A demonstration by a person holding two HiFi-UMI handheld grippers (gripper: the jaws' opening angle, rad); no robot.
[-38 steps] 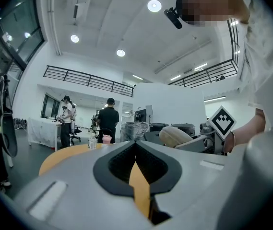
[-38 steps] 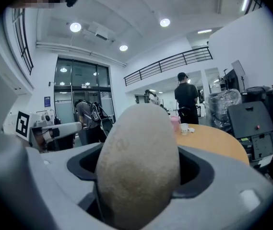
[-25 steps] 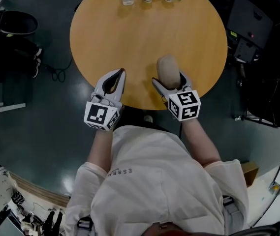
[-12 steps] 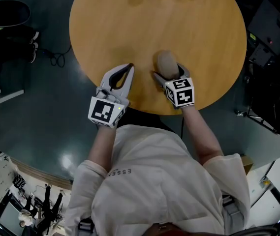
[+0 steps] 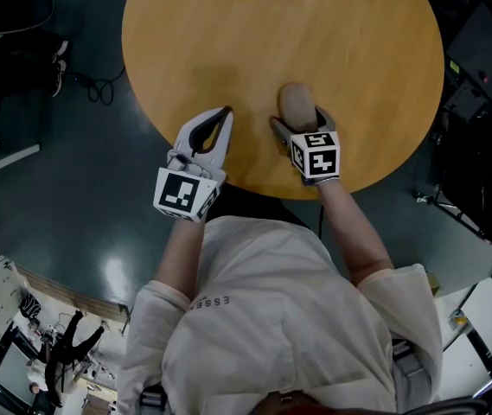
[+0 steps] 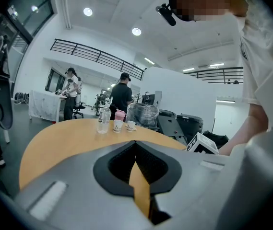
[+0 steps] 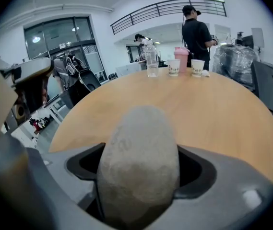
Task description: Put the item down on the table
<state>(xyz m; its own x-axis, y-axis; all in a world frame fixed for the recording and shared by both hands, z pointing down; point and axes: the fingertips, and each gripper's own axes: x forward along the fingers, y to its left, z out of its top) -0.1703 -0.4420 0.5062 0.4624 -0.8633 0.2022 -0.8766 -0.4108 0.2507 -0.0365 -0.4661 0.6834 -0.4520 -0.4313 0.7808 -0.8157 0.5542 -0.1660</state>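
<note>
The right gripper's (image 5: pixel 297 118) grey jaws are clamped on a dull grey-beige, egg-shaped, rough-skinned item (image 7: pixel 138 162), one jaw against each flank, so that its rounded end juts out past the tips. From the head view the item (image 5: pixel 296 104) sits over the near part of the round, orange-brown wooden table (image 5: pixel 271 33), inside the edge; whether its underside touches the wood cannot be told. The left gripper's (image 6: pixel 136 143) jaws are drawn together at the tips with nothing between them, only a thin slit of tabletop showing through. It hovers over the table's near edge, just left of the right gripper and apart from it. At the table's far side stand a clear plastic bottle (image 7: pixel 150 59), a pink tumbler (image 7: pixel 181 55) and two white paper cups (image 7: pixel 173 66).
</note>
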